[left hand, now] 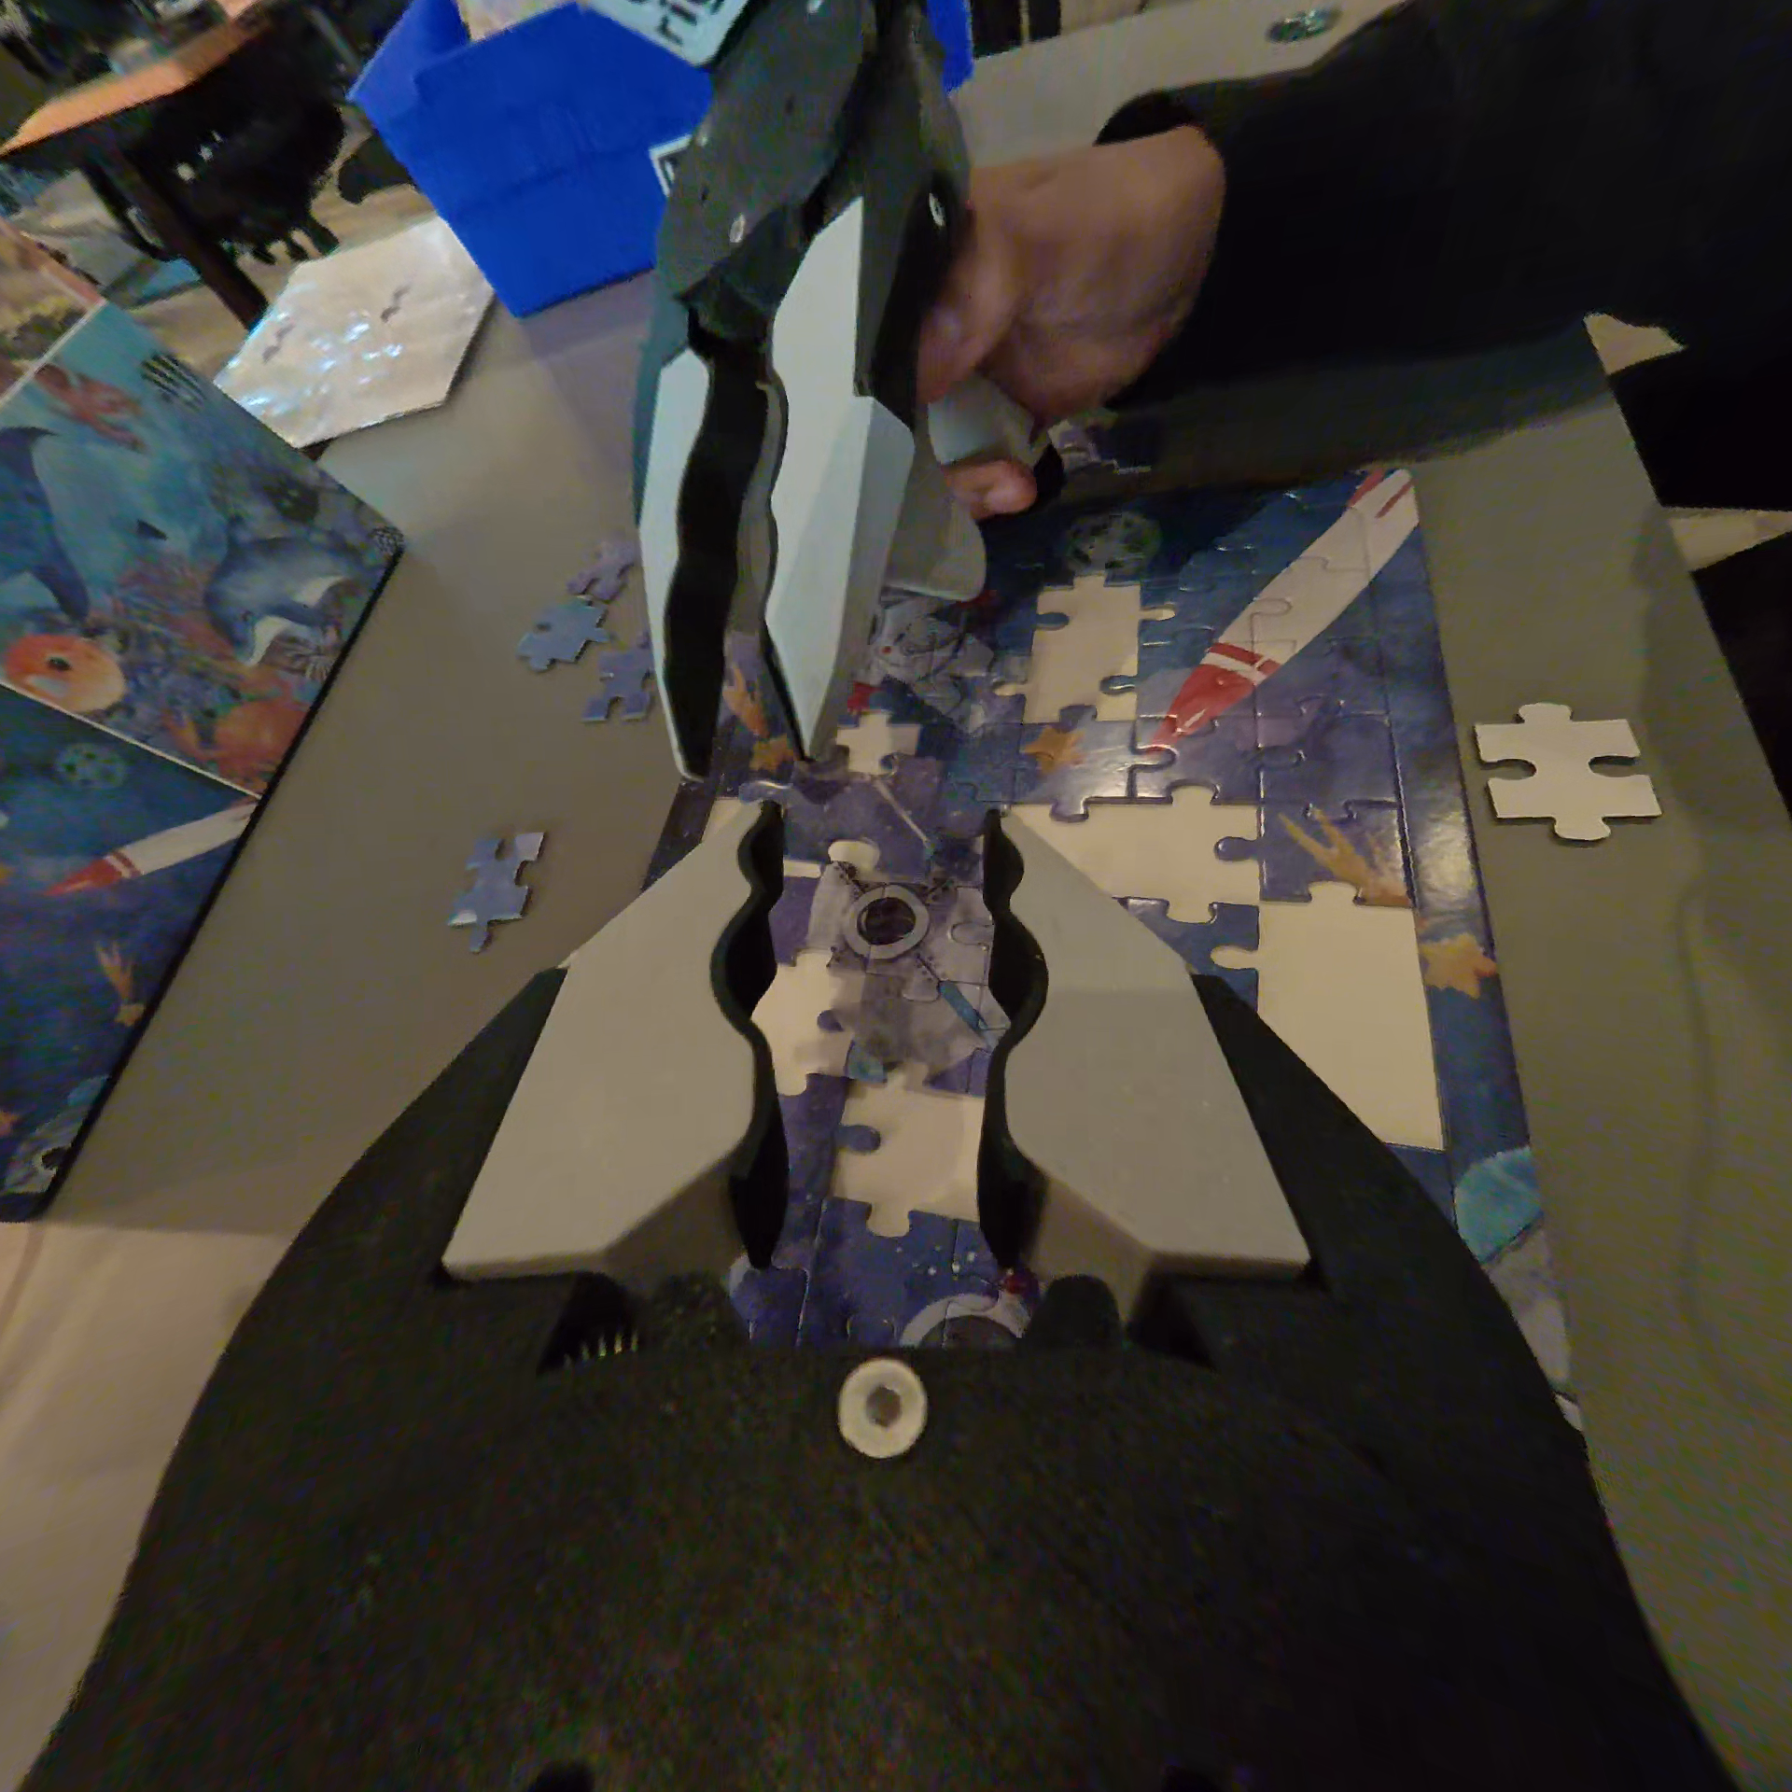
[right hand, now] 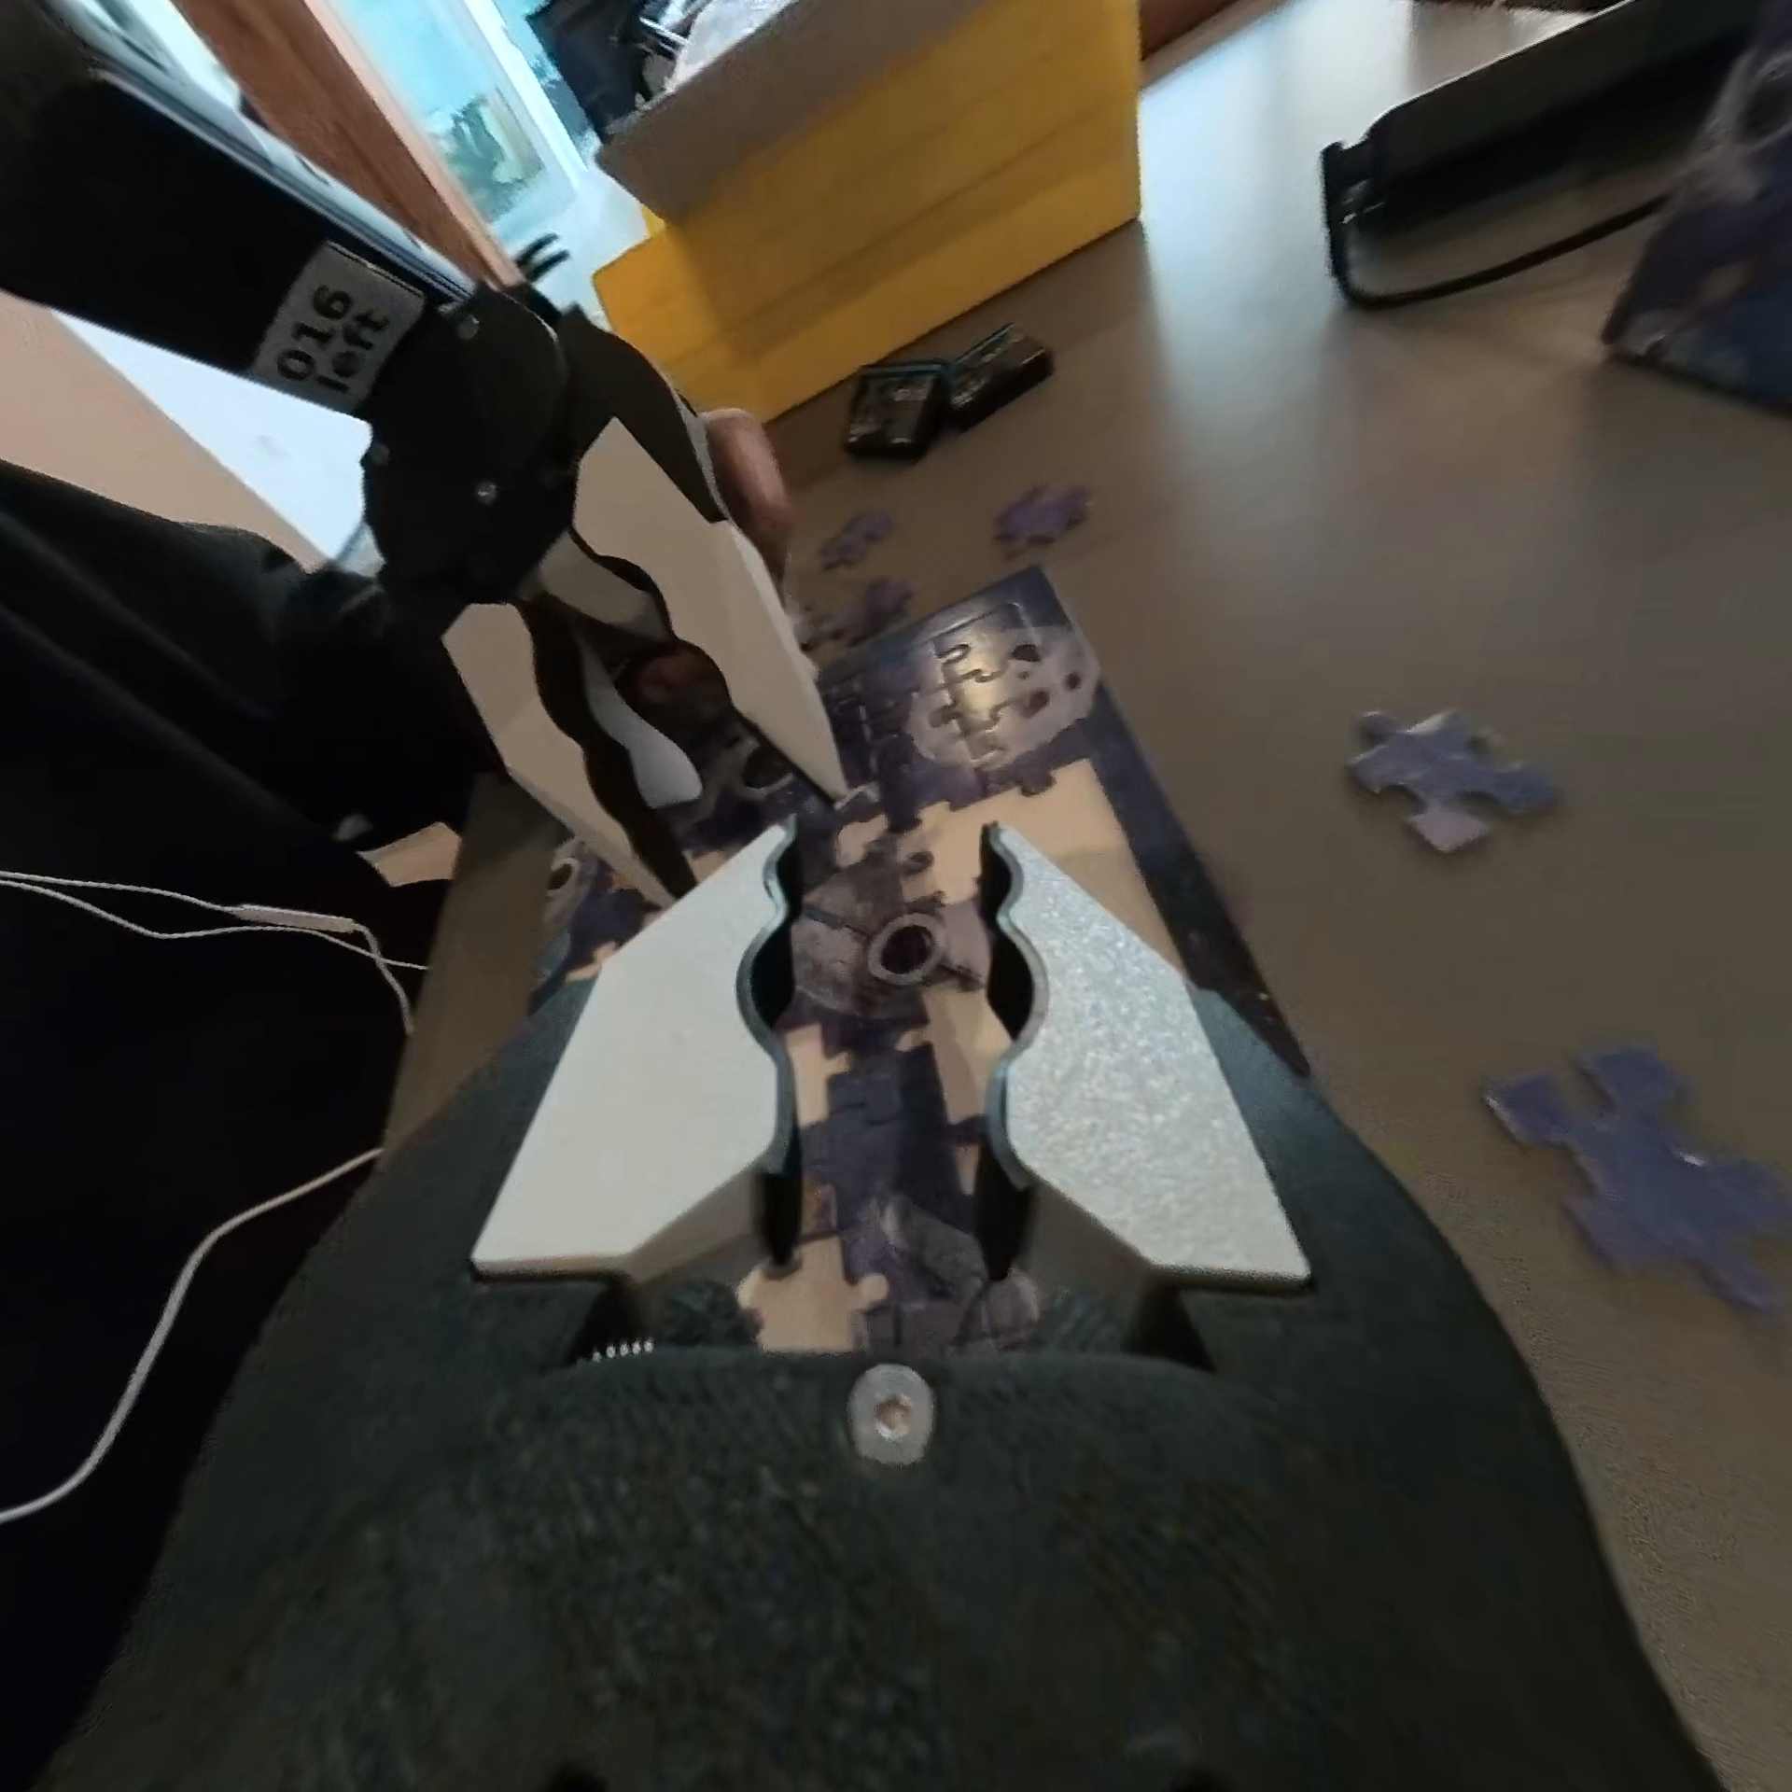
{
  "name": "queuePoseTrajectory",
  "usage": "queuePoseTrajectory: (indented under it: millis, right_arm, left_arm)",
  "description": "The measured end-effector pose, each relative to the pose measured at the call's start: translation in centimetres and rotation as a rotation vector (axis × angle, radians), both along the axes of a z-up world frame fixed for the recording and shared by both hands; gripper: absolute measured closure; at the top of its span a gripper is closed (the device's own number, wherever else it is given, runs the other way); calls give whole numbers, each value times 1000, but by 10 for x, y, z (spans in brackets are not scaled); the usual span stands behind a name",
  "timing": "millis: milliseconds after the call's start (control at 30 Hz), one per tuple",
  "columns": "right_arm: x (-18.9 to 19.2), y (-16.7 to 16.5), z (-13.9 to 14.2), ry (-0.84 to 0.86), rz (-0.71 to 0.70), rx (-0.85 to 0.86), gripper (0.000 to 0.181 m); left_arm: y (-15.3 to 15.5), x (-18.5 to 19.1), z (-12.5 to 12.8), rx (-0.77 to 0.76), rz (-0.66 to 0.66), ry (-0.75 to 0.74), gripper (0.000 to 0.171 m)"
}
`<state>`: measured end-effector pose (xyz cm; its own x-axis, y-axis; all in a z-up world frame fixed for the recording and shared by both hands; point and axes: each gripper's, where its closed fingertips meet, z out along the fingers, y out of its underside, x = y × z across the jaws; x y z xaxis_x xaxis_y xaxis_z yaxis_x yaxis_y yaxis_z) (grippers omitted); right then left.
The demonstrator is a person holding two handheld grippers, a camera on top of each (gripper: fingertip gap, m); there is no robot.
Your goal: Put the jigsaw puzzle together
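Note:
A space-themed jigsaw puzzle (left hand: 1338, 776) lies flat on the grey table, partly filled, with several white gaps. My left gripper (left hand: 878, 822) is open and empty, just above the puzzle's satellite picture (left hand: 884, 919). My right gripper (left hand: 754, 761) comes down from the far side, held by a hand (left hand: 1076, 272). Its tips sit at the puzzle's far-left part, close to my left tips. In the right wrist view my right gripper (right hand: 890, 832) is open and empty over the same satellite (right hand: 907, 945). The left gripper (right hand: 756, 844) stands just left of it.
Loose blue pieces lie left of the puzzle (left hand: 499, 887) (left hand: 567, 630), and one face-down white piece (left hand: 1566, 771) lies to its right. A picture board (left hand: 145, 679) and a blue bin (left hand: 543, 145) are at the left. A yellow bin (right hand: 902, 194) and small black items (right hand: 941, 388) show in the right wrist view. My left tips are roughly 5 cm from the puzzle's satellite picture (left hand: 884, 919). My right wrist view (right hand: 908, 952) looks at it from another angle. The space-themed jigsaw puzzle (left hand: 1338, 776) sits 10 cm or so from the ends of my left fingers.

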<state>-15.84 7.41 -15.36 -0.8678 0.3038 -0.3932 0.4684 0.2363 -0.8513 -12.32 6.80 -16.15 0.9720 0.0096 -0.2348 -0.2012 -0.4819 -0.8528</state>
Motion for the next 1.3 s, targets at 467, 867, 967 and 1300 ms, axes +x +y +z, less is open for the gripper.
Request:
queuePoseTrajectory:
  millis: [467, 867, 967, 1300]
  right_arm:
    - [11, -5, 13, -309, 86, -233, 181]
    - [8, -10, 54, -89, 29, -378, 181]
    - [12, -15, 57, -37, 29, -363, 181]
    - [8, -7, 51, -75, 32, -354, 181]
  left_arm:
    - [3, -4, 7, 48, 44, -63, 131]
    - [7, 4, 24, 234, -46, -693, 137]
    - [6, 10, 26, 226, -95, -713, 161]
    - [-8, -14, 41, 344, -24, -748, 171]
